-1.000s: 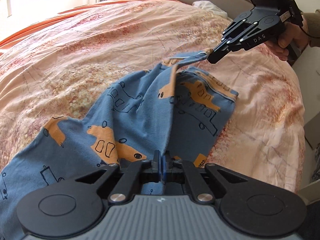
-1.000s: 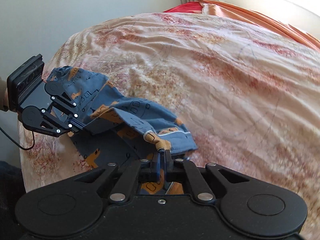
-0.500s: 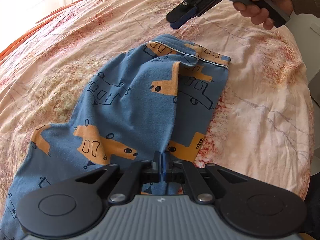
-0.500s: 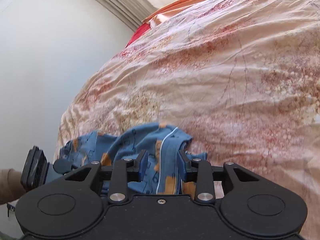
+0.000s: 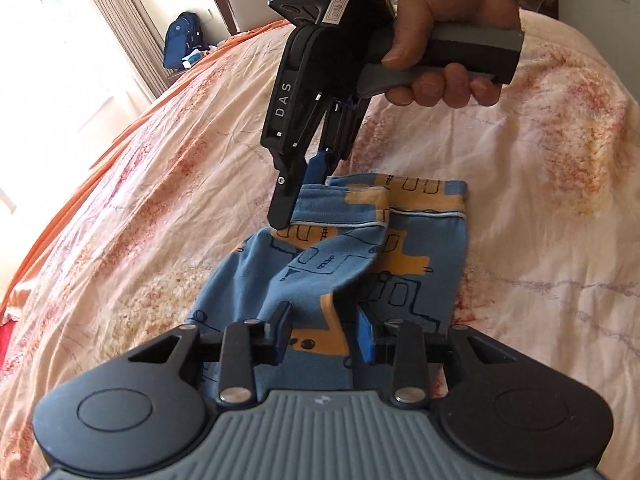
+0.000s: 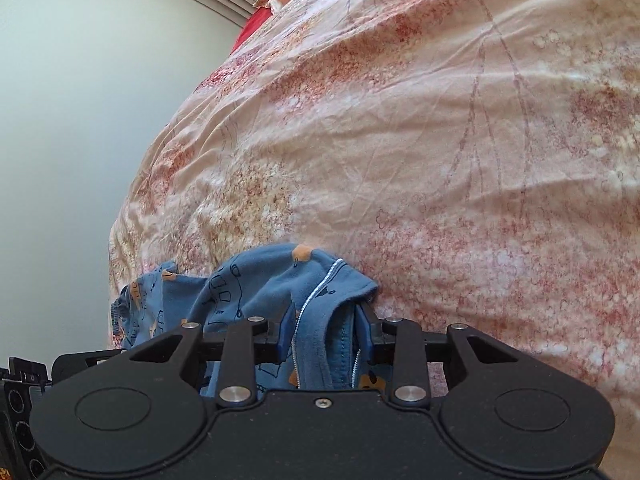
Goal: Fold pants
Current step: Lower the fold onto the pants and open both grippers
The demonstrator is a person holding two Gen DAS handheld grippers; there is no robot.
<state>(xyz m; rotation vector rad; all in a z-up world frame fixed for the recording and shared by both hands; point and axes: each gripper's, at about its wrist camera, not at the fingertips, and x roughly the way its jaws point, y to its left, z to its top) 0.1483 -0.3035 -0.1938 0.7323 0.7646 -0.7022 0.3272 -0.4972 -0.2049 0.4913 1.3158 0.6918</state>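
Note:
Blue pants [image 5: 360, 264] printed with orange vehicles lie folded lengthwise on the peach floral bedspread [image 5: 160, 208]. My left gripper [image 5: 325, 334] is at their near end; its jaws are opening, and a raised ridge of cloth stands loose between the pads. A hand holds my right gripper [image 5: 300, 200] pointing down at the waistband [image 5: 420, 204] at the far end. In the right wrist view the right gripper [image 6: 325, 334] stands open, with a fold of the pants [image 6: 260, 280] and its white-stitched hem between the fingers.
A blue backpack [image 5: 182, 46] sits by the curtain beyond the bed. An orange sheet edge [image 5: 80, 184] runs along the bed's left side. A pale wall [image 6: 80, 120] borders the bed in the right wrist view. Wide bedspread [image 6: 440, 140] lies beyond the pants.
Both grippers were shut on the lifted pants; both have parted and the pants now lie on the bed. The right gripper let go first, then came down to the waistband.

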